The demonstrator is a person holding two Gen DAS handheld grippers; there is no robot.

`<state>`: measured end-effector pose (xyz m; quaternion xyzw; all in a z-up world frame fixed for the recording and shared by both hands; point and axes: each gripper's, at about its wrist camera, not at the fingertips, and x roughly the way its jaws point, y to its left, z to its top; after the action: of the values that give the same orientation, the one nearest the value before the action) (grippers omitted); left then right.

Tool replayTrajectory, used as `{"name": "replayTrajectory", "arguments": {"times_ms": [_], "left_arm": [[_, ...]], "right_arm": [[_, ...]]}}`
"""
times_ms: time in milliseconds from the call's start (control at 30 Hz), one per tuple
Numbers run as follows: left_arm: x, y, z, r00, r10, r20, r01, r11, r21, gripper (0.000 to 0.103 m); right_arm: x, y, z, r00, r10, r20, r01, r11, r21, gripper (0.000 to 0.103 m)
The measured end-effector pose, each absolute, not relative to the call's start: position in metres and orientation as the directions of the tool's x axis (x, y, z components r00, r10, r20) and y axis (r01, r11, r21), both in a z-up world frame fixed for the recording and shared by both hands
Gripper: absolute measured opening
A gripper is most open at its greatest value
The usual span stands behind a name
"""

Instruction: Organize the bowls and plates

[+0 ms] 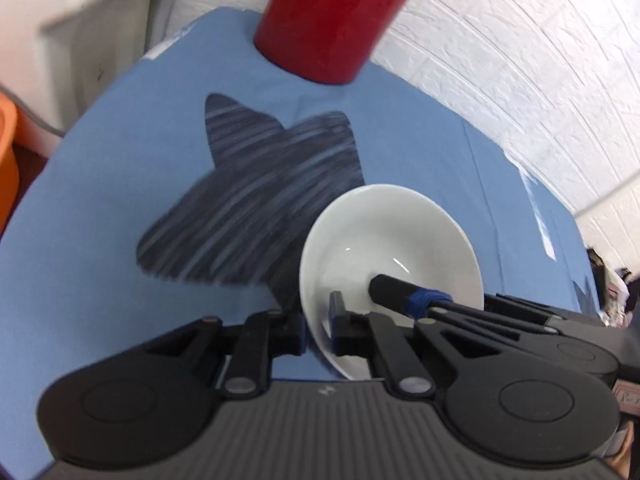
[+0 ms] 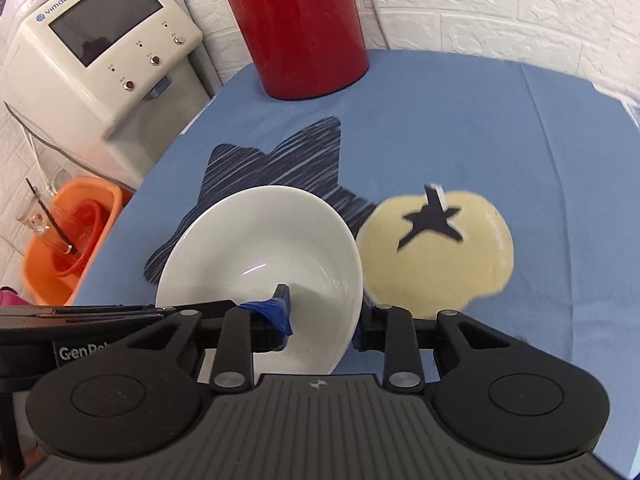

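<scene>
The left gripper (image 1: 316, 326) was closed onto the rim of a white bowl (image 1: 390, 248), with one finger outside the wall and the other inside; the bowl was tilted, its opening turned toward the camera. In the same left wrist view, a second black finger with blue tape (image 1: 404, 292) reached into the bowl from the right side. The right wrist view showed the right gripper (image 2: 322, 320) clamped on the opposite rim of the white bowl (image 2: 260, 268), its blue-taped inner finger (image 2: 276, 312) lying against the inside surface and its outer finger just beyond the wall. Both tools therefore gripped the bowl wall with their jaws narrowed to the wall's thickness. Whether the underside of the bowl touched the surface could not be determined from either view. The bowl was located over a blue tablecloth (image 2: 500, 128), above a dark striped star-shaped print (image 2: 280, 160) and just beside a pale yellow round print (image 2: 436, 260) bearing a small dark star. A red jug (image 2: 300, 28) with a handle stood upright at the far edge of the cloth, near a white brick-pattern wall (image 2: 500, 4). A cream-coloured appliance (image 2: 104, 48) with a screen and buttons stood beside the table on the left. An orange basin (image 2: 68, 240) holding a clear glass sat below it.
</scene>
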<state>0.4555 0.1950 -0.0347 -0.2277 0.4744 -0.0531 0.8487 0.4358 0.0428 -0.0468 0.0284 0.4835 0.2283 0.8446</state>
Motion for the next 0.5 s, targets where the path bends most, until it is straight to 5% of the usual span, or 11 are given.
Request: {"name": "replayTrajectory", "arguments": {"times_ms": [500], "left_arm": [[0.272,0.068,0.043,0.490,-0.463,-0.738,0.134,0.877,-0.461,0.001]], "right_arm": [[0.229,-0.105,0.040,0.481,0.334,-0.811,-0.270,0.936,0.226,0.022]]}}
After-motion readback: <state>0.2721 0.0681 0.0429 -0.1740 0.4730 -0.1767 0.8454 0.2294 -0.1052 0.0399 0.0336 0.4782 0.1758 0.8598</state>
